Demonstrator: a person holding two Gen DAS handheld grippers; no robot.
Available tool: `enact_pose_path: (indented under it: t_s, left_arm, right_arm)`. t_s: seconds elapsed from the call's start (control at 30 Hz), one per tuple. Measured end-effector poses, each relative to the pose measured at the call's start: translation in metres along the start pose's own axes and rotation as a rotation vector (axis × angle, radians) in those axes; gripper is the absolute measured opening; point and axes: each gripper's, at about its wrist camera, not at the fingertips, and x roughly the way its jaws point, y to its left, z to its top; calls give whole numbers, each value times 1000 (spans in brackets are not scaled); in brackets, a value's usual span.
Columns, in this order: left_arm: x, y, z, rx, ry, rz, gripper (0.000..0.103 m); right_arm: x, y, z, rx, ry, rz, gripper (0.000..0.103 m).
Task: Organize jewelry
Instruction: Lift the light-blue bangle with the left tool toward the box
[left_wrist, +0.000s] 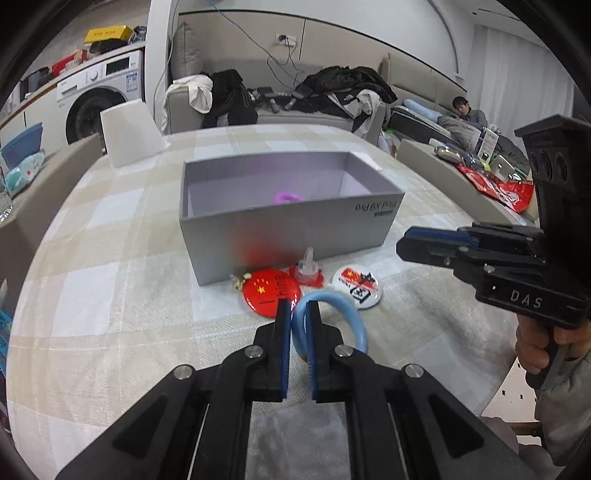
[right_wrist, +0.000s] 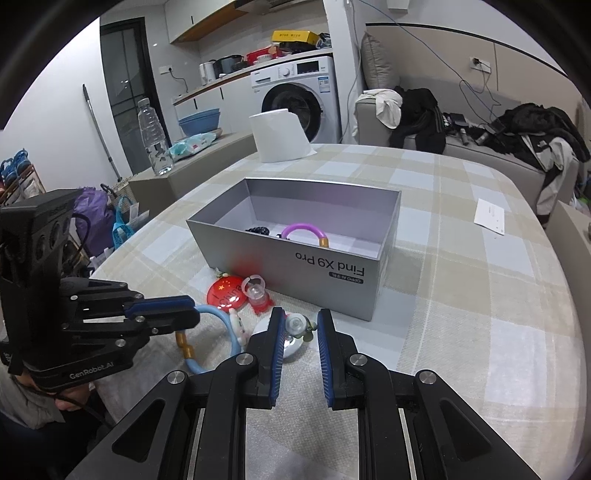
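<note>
A grey box (left_wrist: 288, 236) (right_wrist: 314, 273) stands on the checked tablecloth, with a purple bracelet (right_wrist: 303, 230) and a dark item (right_wrist: 258, 229) inside. In front of it lie a red round badge (left_wrist: 271, 293) (right_wrist: 225, 295), a white badge (left_wrist: 356, 286), a clear ring on a red base (left_wrist: 307, 269) (right_wrist: 257, 293) and a light blue bracelet (left_wrist: 347, 314) (right_wrist: 231, 334) with a gold clasp. My left gripper (left_wrist: 298, 310) (right_wrist: 184, 314) is shut on the blue bracelet. My right gripper (right_wrist: 300, 325) (left_wrist: 406, 242) is open, its fingers either side of a small clear charm (right_wrist: 295, 325).
A white paper roll (left_wrist: 127, 131) (right_wrist: 279, 136) stands at the table's far side. A white card (right_wrist: 489, 216) lies at the right. A water bottle (right_wrist: 153, 136) stands off the table to the left. A cluttered sofa (left_wrist: 295, 96) is behind.
</note>
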Motion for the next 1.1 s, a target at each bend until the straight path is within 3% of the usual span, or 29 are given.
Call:
enact_pose_path:
  t_s: [0.57,0.77,0.87,0.93,1.0,1.1]
  left_arm:
    - [-7,6,8,-23,-73,40,2]
    - [0,4,5,2,-17,35,3]
    - [3,1,1,16,6,45,19]
    - [4,0,-2,16,17,31,49]
    - [1,-2,-5,28,15,3,66]
    - [4,-5,-8,50,38,3,70]
  right_arm:
    - [-9,6,2,-23,-54,27,16]
    - [-9,7,2,-25,-55,31,16]
    - [-10,6,2,-24,-57,33,16]
    - [-10,5,2,-23,-56,34,16]
    - [-10,5,1,-23,-57,35,16]
    - [-11,4,2,-21,-59,36,16]
